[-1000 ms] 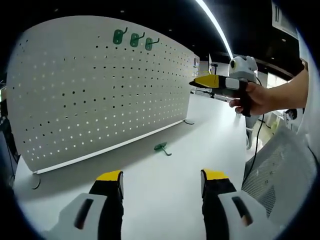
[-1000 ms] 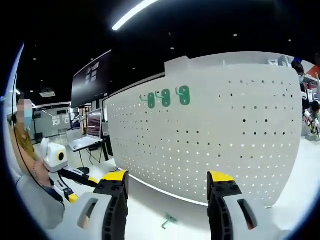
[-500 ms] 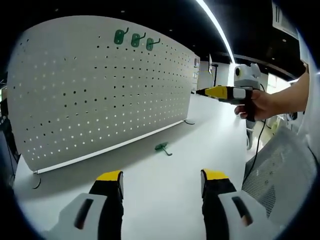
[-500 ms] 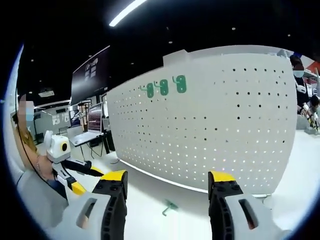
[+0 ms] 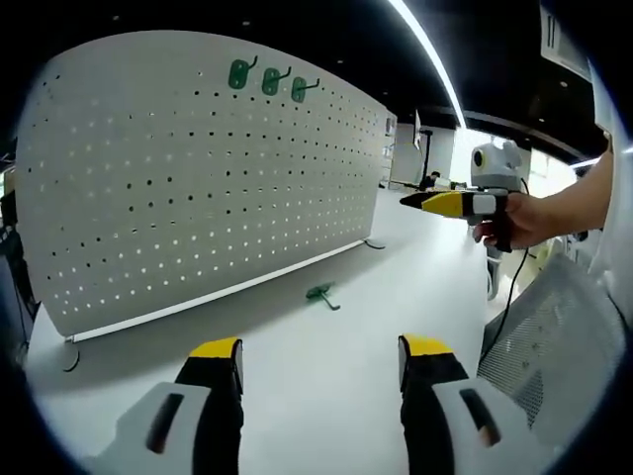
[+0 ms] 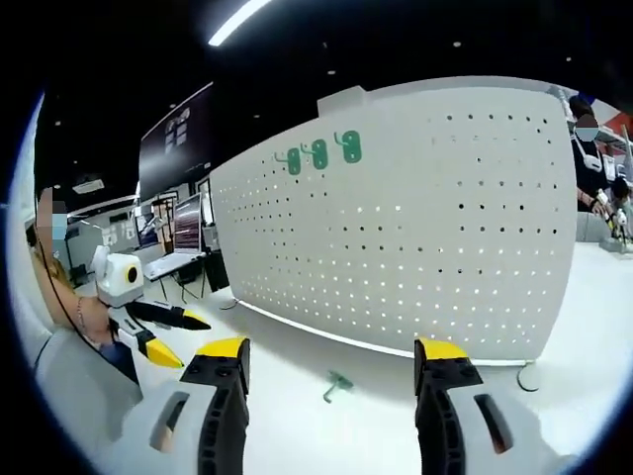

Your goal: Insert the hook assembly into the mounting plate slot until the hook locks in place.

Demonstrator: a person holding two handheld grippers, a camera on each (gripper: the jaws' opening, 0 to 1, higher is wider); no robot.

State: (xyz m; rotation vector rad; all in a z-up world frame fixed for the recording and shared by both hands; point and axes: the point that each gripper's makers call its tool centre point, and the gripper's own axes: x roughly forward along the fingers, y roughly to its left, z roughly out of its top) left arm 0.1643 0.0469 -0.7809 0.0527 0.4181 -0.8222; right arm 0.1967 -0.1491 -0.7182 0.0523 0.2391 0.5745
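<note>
While both sets of yellow-tipped jaws stand wide apart with nothing between them, the left gripper (image 5: 318,358) and the right gripper (image 6: 334,361) hover above the white table (image 5: 326,376), touching nothing. A loose green hook (image 5: 320,293) lies on the table just in front of the upright white pegboard (image 5: 188,188), well ahead of both grippers. Three more green hooks (image 5: 267,78) hang side by side near the pegboard's top edge.

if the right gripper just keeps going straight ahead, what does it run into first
Probably the white pegboard. The right gripper points at its lower part; the loose green hook lies lower on the table, likely beneath that line.
</note>
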